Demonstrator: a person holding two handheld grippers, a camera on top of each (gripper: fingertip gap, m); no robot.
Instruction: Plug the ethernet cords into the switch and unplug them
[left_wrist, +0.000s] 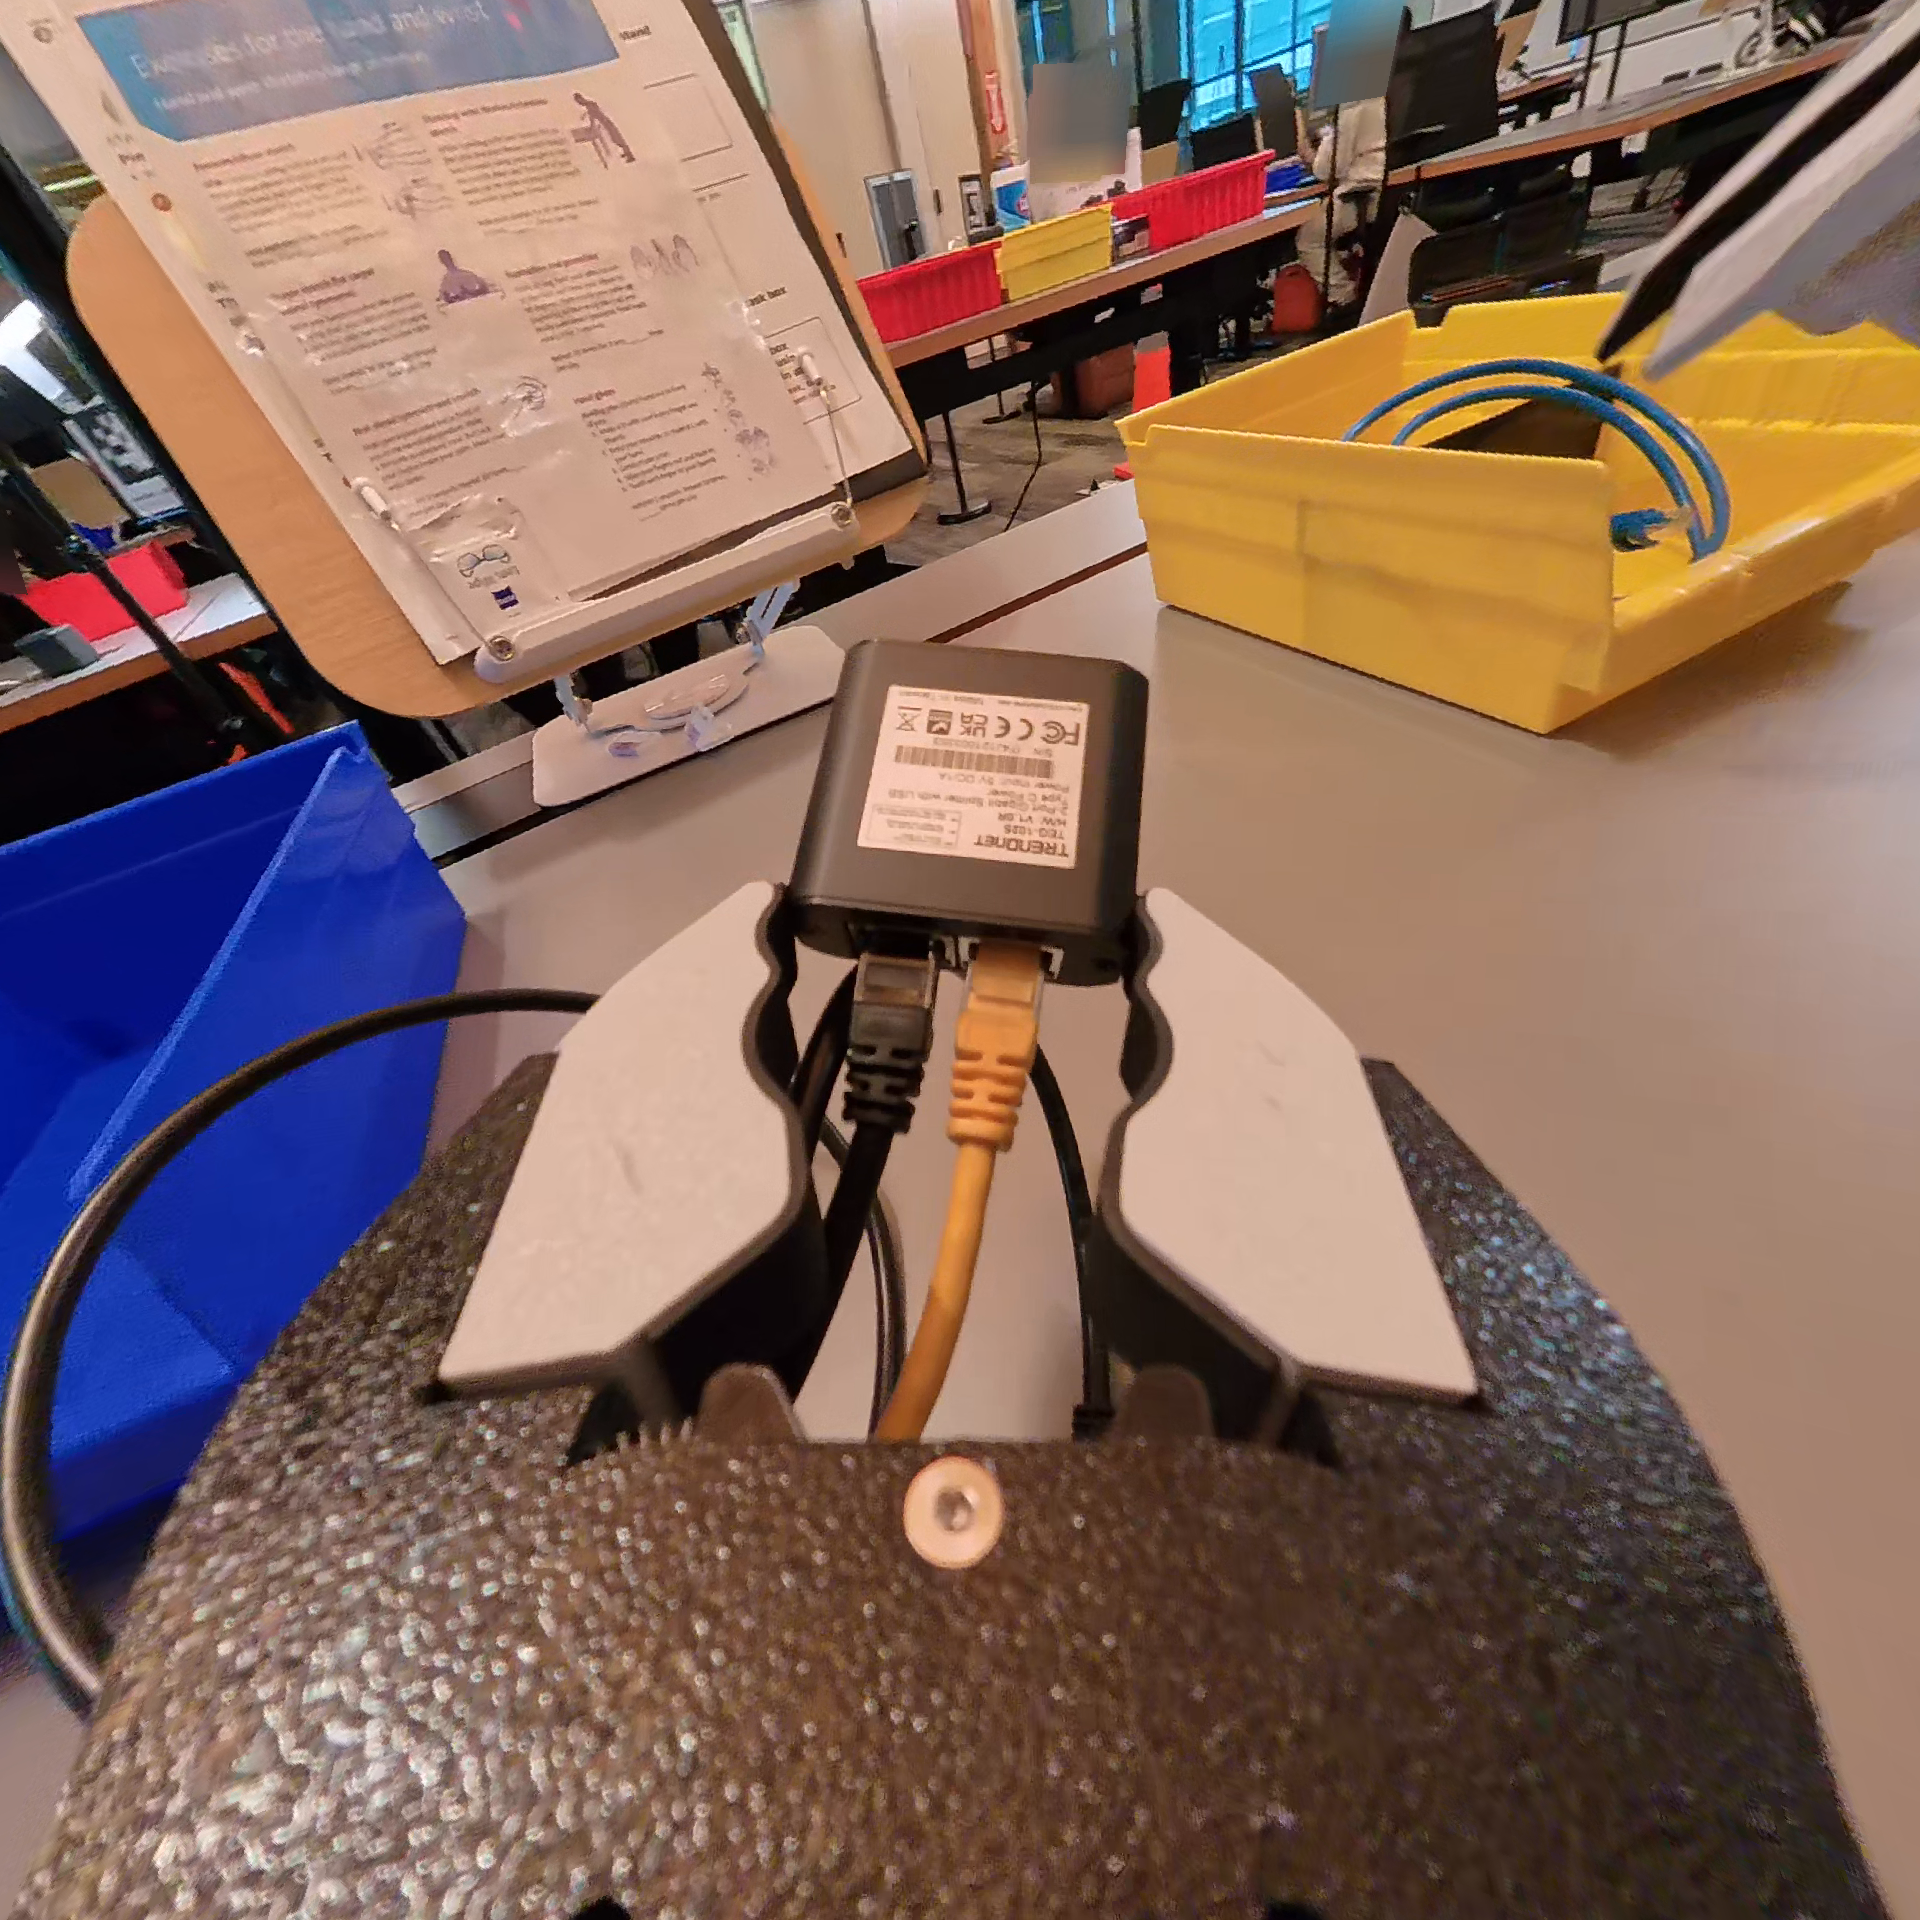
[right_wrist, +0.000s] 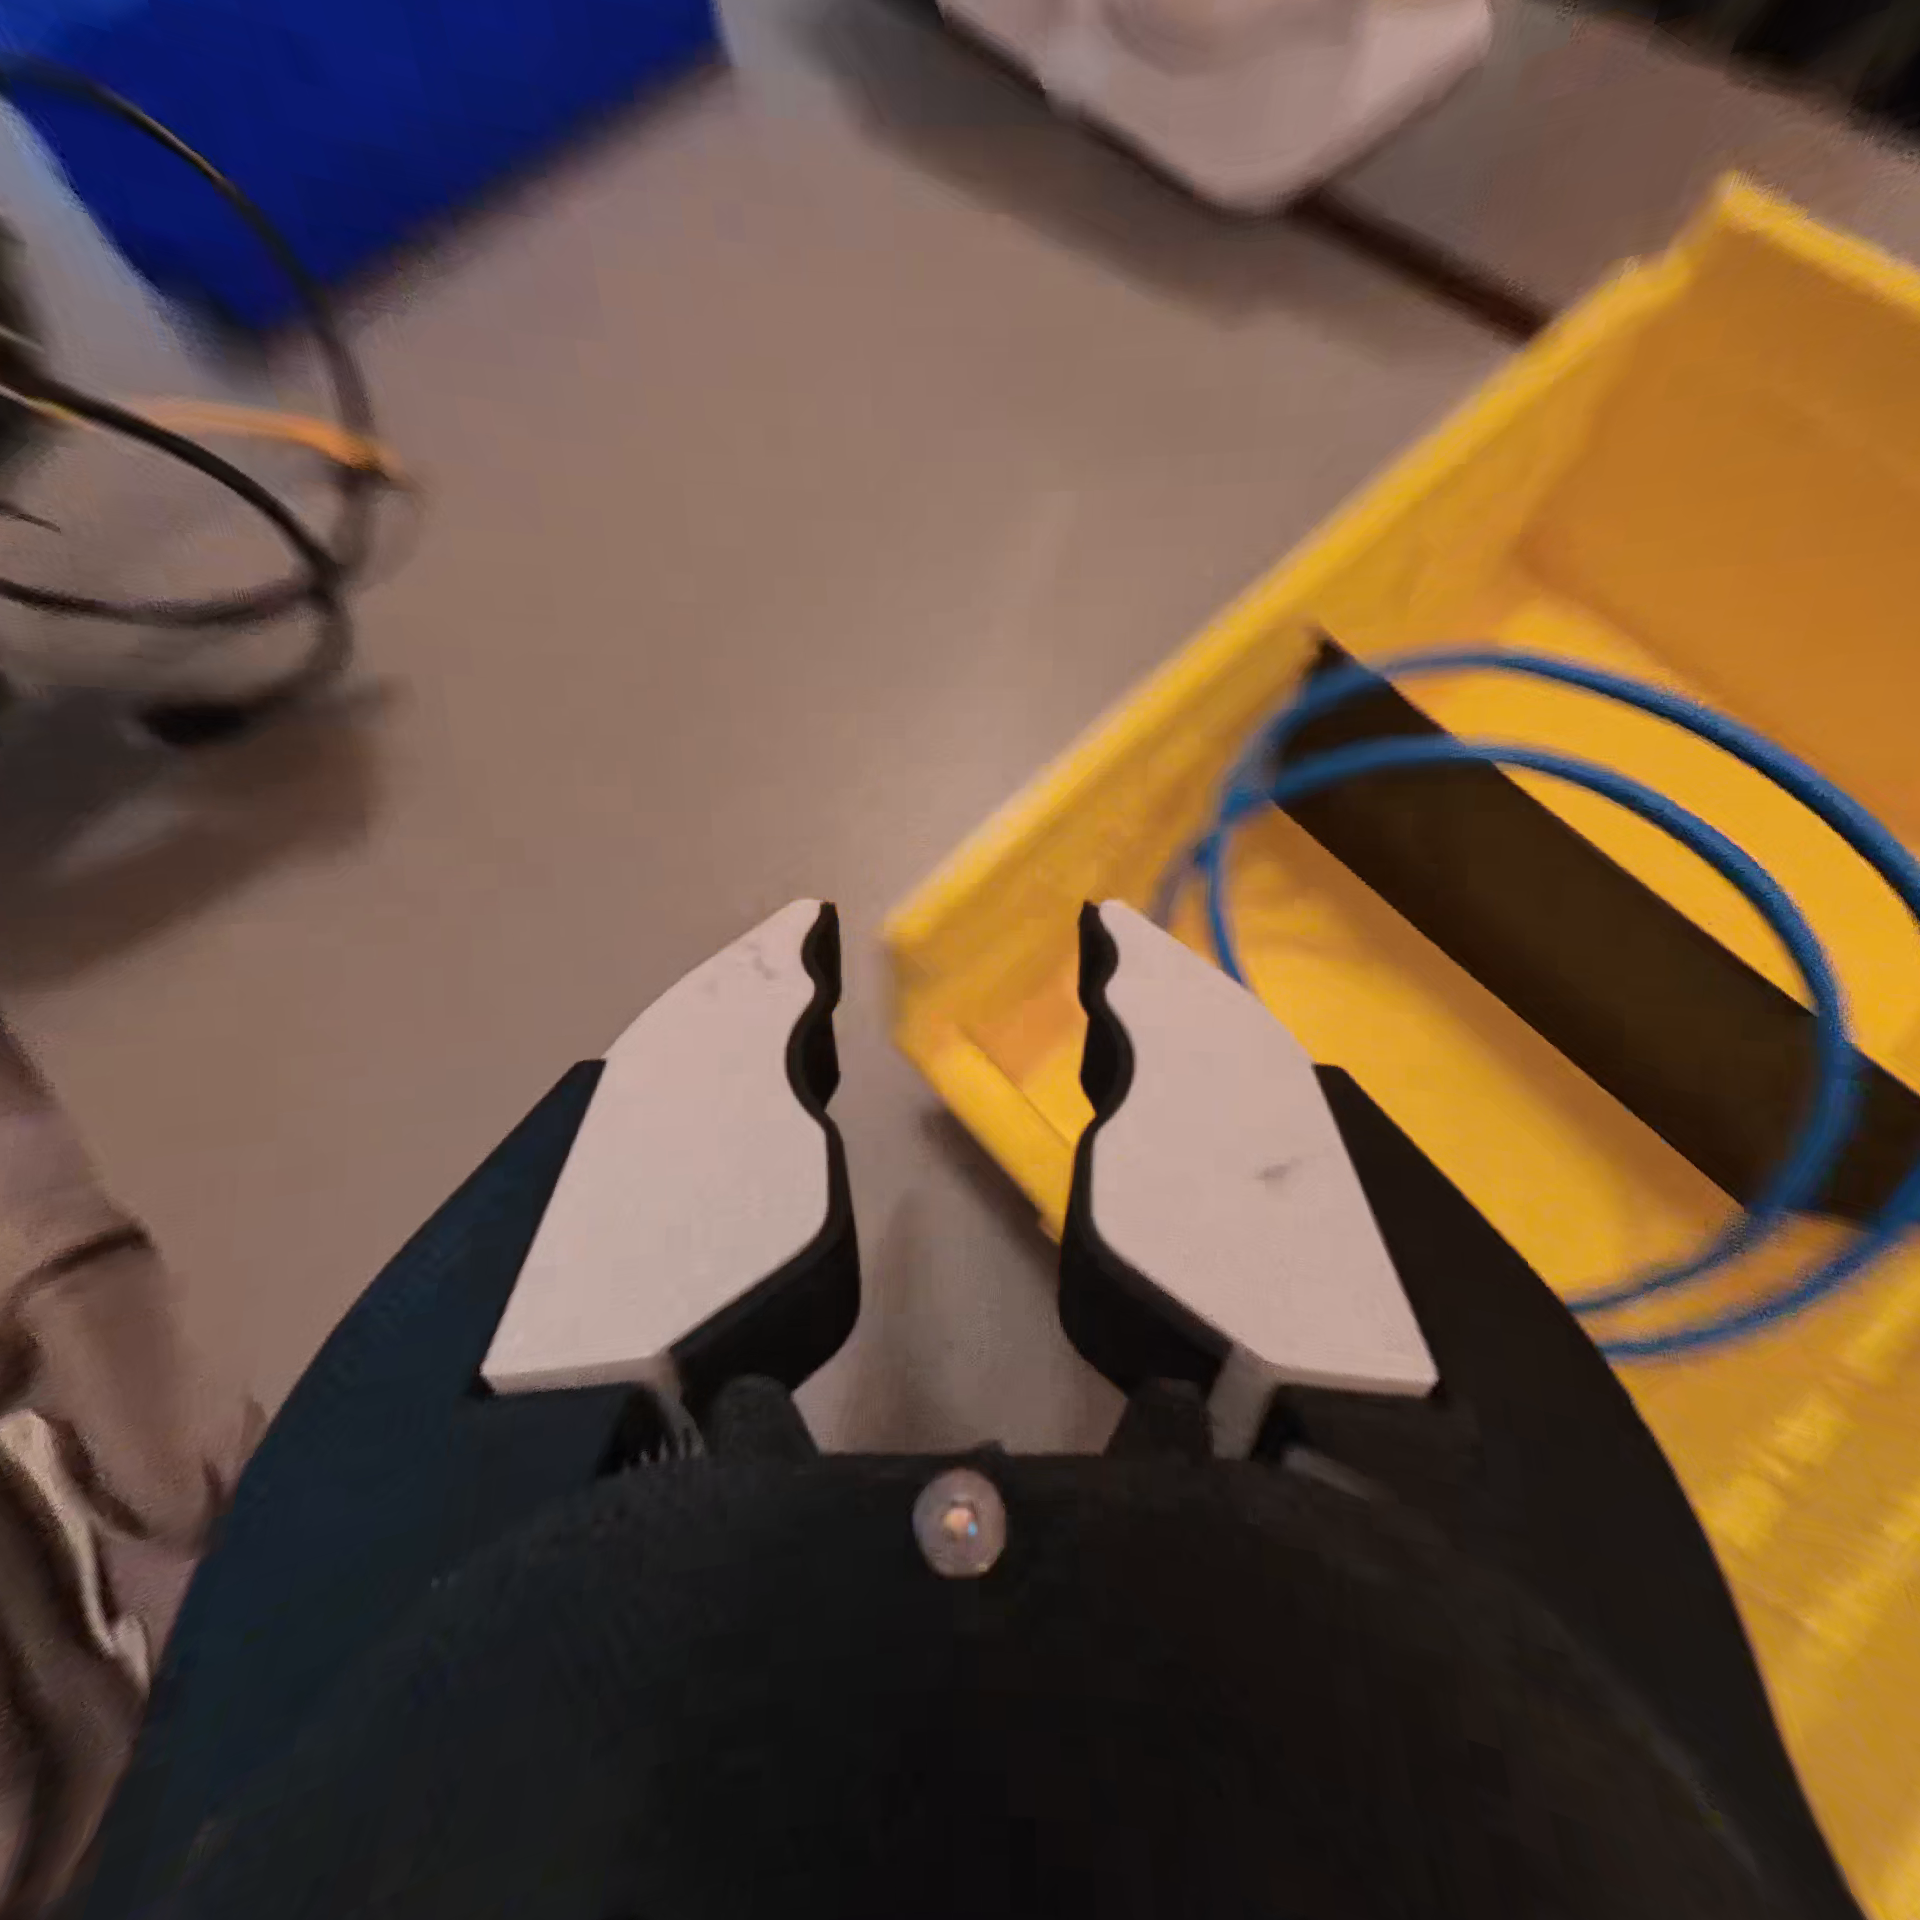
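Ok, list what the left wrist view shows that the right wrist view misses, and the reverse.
Left only: the left gripper clamping the black switch, with the black plug and the yellow plug in its ports, and a document stand.

Right only: the right gripper's gap, open and empty, beside the bin's corner.

Both: the yellow bin holding the coiled blue cord, the blue bin, and the grey table.

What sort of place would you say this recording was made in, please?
Probably a shared lab or workshop. Long tables in the background carry red bins, a yellow bin sits on the near grey table, and an instruction sheet stands on a stand.
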